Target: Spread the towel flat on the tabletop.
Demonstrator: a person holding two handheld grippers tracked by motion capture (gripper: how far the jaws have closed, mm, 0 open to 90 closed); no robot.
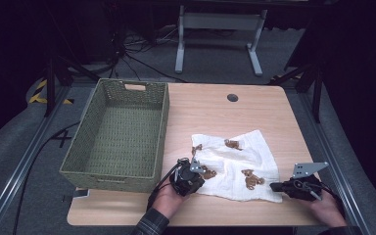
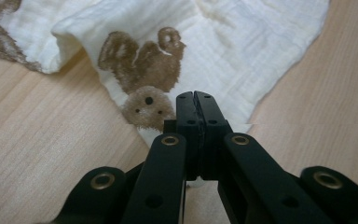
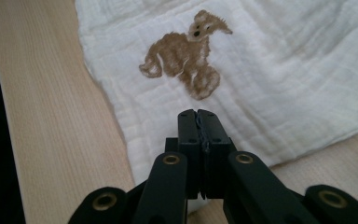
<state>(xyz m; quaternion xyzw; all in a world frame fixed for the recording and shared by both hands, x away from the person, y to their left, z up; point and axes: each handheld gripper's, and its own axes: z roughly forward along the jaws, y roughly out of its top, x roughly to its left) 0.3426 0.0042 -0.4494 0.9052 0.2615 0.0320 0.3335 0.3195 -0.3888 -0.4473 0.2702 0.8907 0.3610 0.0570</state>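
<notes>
The left gripper [image 2: 196, 100] has its jaws pressed together on the near left corner of the white cloth [image 2: 242, 51], the fabric's edge pinched under the tips beside a printed brown bear [image 2: 144, 79]. The right gripper [image 3: 198, 116] is likewise closed on the cloth's near right corner (its tips sit over the hem, with another bear [image 3: 186, 58] just beyond them).

From above, the left gripper [image 1: 188, 177] and right gripper [image 1: 280, 186] sit at the two near corners of the cloth [image 1: 240, 164], which lies rumpled and partly spread on the wooden table [image 1: 210, 110]. To the left of the cloth, just beside it, stands a green woven basket [image 1: 89, 132], its near rim close to the left hand [image 1: 169, 198]. The right hand [image 1: 328, 208] is near the cloth's right corner, at the table's front edge.
</notes>
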